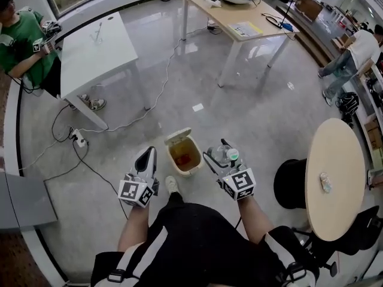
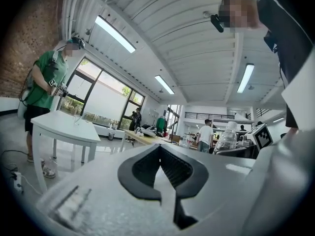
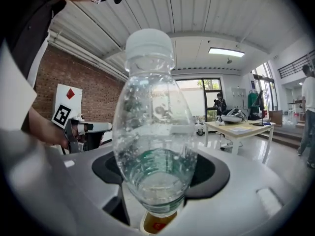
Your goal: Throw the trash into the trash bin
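Observation:
A small trash bin (image 1: 185, 155) with its lid flipped up stands on the floor just ahead of the person's feet. My right gripper (image 1: 219, 155) hovers at the bin's right rim, shut on a clear plastic bottle (image 1: 225, 155) with a white cap. In the right gripper view the bottle (image 3: 155, 127) stands upright between the jaws, and the bin (image 3: 156, 225) shows below them. My left gripper (image 1: 146, 160) is to the left of the bin, shut and holding nothing. In the left gripper view its pads (image 2: 170, 168) meet, and the bottle (image 2: 227, 137) shows at the right.
A white table (image 1: 99, 49) stands at the far left with a person in green (image 1: 24, 40) beside it. A wooden table (image 1: 239, 17) is farther back. A round table (image 1: 335, 178) and a black stool (image 1: 291, 184) stand at the right. A power strip (image 1: 78, 138) with cables lies left of the bin.

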Demonstrator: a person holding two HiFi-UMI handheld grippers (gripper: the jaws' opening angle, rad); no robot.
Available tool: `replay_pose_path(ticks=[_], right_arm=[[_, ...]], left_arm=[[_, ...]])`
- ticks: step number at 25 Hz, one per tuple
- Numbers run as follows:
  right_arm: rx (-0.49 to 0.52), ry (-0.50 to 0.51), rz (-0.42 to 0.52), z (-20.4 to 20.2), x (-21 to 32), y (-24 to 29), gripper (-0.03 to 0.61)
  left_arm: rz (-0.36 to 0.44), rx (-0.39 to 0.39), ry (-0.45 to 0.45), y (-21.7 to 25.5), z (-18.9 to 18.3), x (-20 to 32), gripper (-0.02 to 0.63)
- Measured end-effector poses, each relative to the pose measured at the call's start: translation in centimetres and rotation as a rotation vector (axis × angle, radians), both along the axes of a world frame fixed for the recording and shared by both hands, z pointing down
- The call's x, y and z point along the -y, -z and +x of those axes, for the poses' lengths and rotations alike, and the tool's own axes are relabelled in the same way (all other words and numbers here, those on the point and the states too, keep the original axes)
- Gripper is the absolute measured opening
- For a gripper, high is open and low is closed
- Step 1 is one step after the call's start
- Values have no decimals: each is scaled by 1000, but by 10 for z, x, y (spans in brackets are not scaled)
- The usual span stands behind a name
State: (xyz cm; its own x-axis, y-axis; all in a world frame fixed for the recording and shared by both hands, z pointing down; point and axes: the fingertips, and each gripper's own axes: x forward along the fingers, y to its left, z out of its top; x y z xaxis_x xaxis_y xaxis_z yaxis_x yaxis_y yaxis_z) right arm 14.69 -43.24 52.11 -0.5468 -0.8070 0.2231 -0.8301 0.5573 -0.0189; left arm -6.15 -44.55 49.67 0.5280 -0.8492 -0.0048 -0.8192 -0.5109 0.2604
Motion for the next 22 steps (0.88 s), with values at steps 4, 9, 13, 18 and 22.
replay_pose_path(ticks=[4,9,13,18,22], right_arm=[[-3,33,-35,-23,13,-18,333],[-13,46,-86,-41,30,-44,333],[-31,58,-153,-50,30,-76,333],[-56,60,-216,-58,29,-112,333],[-76,59,-245,-68,36,-136,333]], left_arm=[[-39,13,13,-16,-13,1,0],[-97,36,24,-40,-24,7,0],[-186,53,6,-76,-22,3,0],[-248,69,-20,-104,-23,9,0],[-269,100,-65,-117,-18,22,0]])
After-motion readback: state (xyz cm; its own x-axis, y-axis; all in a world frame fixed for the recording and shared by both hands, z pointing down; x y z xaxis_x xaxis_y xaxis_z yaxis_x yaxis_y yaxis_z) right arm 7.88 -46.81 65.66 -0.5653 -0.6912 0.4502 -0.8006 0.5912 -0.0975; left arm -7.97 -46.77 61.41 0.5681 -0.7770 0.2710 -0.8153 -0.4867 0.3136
